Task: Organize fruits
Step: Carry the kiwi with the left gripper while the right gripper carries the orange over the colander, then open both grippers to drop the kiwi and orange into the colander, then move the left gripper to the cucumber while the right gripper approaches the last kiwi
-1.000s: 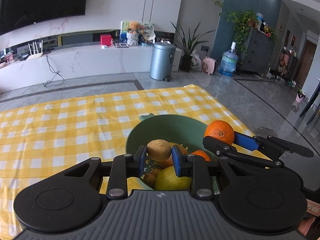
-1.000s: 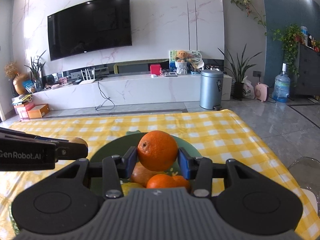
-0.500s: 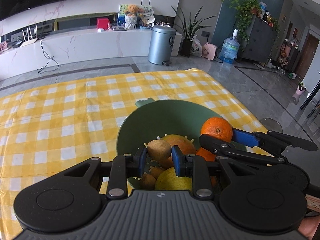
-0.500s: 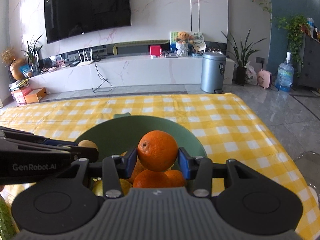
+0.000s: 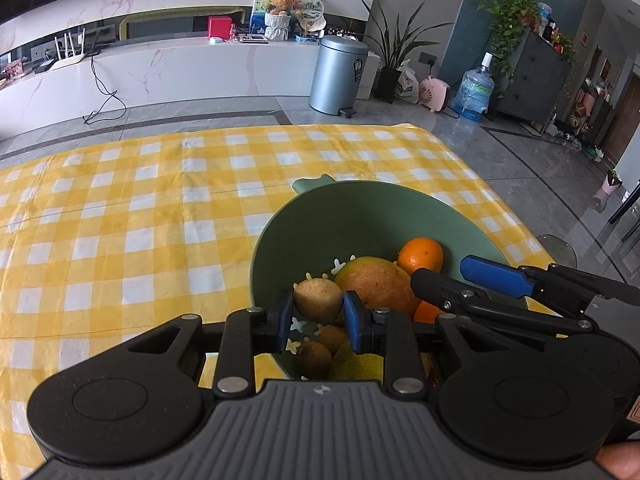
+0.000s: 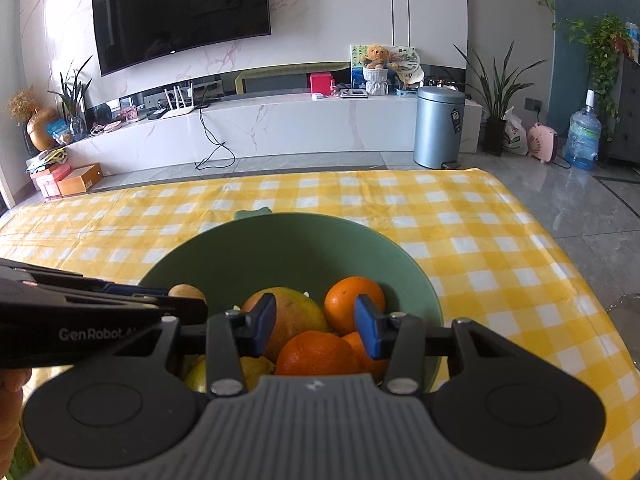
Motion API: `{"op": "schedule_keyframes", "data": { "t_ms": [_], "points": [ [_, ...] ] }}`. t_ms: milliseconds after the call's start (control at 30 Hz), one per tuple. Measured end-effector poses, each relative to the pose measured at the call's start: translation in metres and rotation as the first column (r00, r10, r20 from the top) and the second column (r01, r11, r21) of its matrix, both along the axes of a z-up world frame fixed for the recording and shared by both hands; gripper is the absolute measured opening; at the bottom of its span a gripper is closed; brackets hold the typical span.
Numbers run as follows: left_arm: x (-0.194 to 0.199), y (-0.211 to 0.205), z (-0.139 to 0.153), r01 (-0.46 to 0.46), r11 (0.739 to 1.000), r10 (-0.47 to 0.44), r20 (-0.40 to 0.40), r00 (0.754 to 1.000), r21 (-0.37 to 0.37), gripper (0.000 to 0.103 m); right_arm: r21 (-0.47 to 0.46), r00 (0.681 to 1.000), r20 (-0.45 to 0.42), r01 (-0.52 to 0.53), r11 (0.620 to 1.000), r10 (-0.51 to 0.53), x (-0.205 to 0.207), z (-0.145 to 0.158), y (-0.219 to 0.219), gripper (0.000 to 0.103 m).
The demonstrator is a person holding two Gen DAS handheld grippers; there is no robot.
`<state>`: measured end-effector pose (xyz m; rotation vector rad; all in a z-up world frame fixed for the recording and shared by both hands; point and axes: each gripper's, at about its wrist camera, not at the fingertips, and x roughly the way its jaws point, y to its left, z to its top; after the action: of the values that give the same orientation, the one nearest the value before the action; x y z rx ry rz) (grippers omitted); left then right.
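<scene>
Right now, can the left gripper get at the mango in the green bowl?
Probably not yet. The left gripper is shut on a brown fruit, so its jaws are full. The mango lies just behind, uncovered on top.

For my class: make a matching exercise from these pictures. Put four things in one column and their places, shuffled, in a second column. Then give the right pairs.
Things
1. brown fruit
2. green bowl
3. pedal bin
4. teddy bear

Places
A. on the floor, past the table
B. in a white pot on the counter
C. clamped in the left gripper
D. on the checked tablecloth, holding fruit

Pairs: 1-C, 2-D, 3-A, 4-B
</scene>
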<state>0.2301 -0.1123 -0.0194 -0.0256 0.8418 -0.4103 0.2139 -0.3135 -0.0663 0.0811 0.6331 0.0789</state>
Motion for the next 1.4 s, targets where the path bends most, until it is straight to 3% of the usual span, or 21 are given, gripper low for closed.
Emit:
{"op": "schedule_keyframes", "data": {
  "t_ms": [433,733,867,1000,1267,1400],
  "points": [
    [-0.003,0.001,0.002,-0.012,1.0,0.012,0.002,1.0,-0.004,0.031,0.018,1.0,0.006,0.003,1.0,-0.003,-0.004,0.0,-0.003,0.045],
    [-0.004,0.012,0.013,-0.056,0.996,0.056,0.002,0.998,-0.063,0.046,0.05,0.999,0.025,0.028,0.998,-0.029,-0.01,0.002,-0.007,0.057],
    [-0.012,0.013,0.023,-0.058,0.998,0.059,0.032,0.998,-0.041,0.046,0.047,0.999,0.047,0.016,0.999,-0.018,-0.016,0.004,-0.004,0.057],
    [-0.022,0.022,0.033,-0.083,0.996,0.084,0.052,0.995,-0.025,0.046,0.04,0.995,0.096,0.016,0.999,-0.02,-0.028,0.009,-0.001,0.07],
    [-0.045,0.05,0.047,-0.172,0.985,0.171,0.027,0.985,0.02,0.047,0.079,0.99,0.142,-0.005,0.997,-0.006,-0.05,0.018,0.006,0.071],
    [-0.054,0.061,0.055,-0.198,0.979,0.198,0.021,0.98,0.052,0.047,0.088,0.984,0.175,-0.038,0.995,0.022,-0.06,0.024,0.015,0.078]
  ]
}}
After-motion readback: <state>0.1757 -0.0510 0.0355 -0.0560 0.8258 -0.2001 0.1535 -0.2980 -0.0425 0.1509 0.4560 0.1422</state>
